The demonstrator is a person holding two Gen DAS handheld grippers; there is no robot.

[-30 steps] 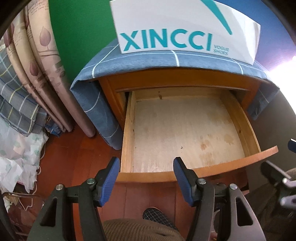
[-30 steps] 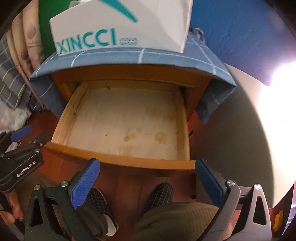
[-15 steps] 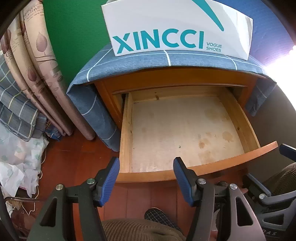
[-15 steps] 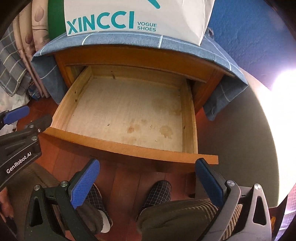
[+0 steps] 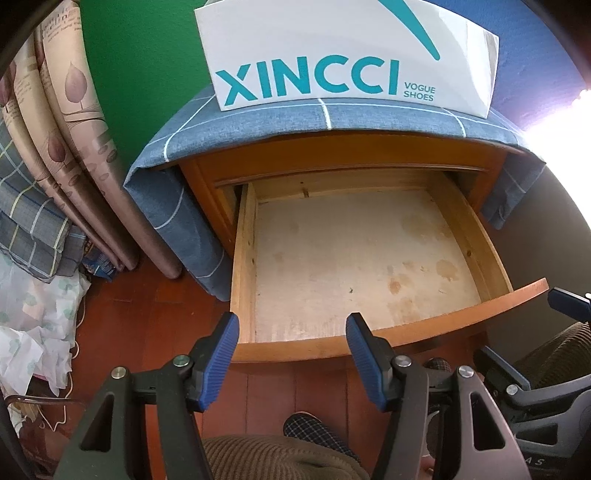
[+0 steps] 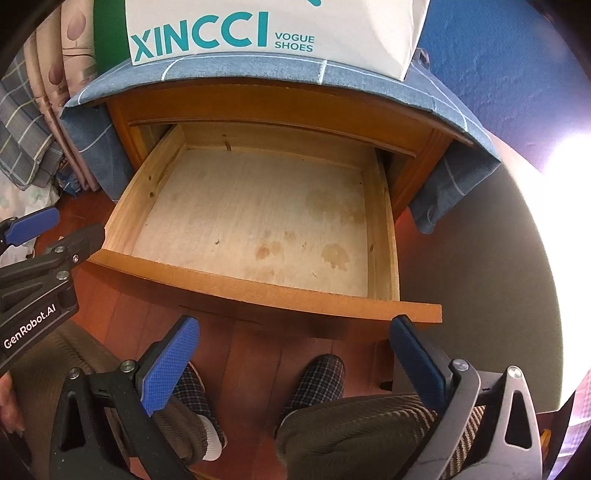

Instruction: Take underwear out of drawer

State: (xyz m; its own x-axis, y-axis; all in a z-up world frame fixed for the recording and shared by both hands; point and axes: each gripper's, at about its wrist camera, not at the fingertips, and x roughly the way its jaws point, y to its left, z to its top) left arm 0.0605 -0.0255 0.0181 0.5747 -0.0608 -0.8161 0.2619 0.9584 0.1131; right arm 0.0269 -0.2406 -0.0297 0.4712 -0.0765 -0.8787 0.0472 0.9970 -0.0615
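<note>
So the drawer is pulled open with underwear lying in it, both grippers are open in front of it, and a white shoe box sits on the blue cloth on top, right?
One thing is off: the drawer holds no underwear; the right wrist view shows only its bare, stained bottom. The rest stands: it is pulled open, the left gripper and right gripper are open in front of it, and the white shoe box sits on the blue cloth.

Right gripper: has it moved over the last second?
Yes. In the right wrist view the drawer front and shoe box sit lower in frame than before, so the open right gripper has tilted or shifted relative to them.
</note>
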